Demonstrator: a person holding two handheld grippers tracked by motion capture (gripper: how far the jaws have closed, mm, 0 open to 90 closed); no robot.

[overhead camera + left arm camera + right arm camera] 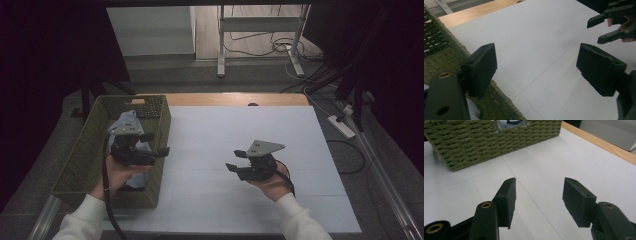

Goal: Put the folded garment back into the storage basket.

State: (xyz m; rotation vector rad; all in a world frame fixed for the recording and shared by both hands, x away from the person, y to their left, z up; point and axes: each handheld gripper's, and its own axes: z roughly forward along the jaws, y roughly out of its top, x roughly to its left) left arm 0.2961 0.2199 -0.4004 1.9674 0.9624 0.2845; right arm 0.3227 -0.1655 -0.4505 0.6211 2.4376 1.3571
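Both tools stand with jaws apart and hold nothing: the left tool (159,146) hangs over the right rim of the green woven basket (82,150) at the left of the worktop (240,150), and the right tool (239,161) hovers above the bare white sheet right of centre. We judge the work in hand to be fetching the pale blue cloth (126,121) that lies inside the basket. To do it well, we should turn the left tool down into the basket, keep its jaws wide clear of the weave, and pinch a raised fold. From the high view we see the cloth bundled under the left hand (116,176); the right gripper view gives the basket's woven wall (486,142) side-on, with a scrap of cloth (510,123) peeping over it.
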